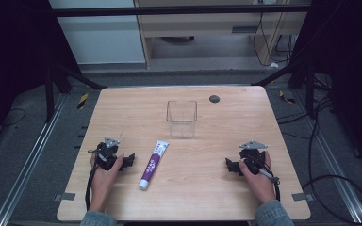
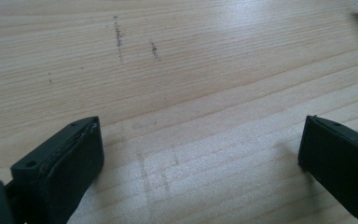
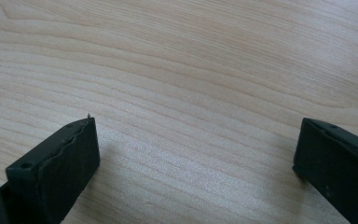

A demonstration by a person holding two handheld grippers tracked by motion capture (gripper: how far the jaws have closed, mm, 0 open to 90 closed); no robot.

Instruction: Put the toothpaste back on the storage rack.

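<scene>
We note the toothpaste tube (image 1: 153, 165) lying flat on the wooden table (image 1: 207, 197), near the front edge, just right of the left gripper (image 1: 128, 160) and apart from it. The tube is white and purple; its print is too small to read. Behind it stands a clear square plastic container (image 1: 182, 117), with a dark round disc (image 1: 214, 99) beyond. The right gripper (image 1: 230, 165) rests well apart. Both grippers' jaws stand wide over bare woodgrain, holding nothing.
</scene>
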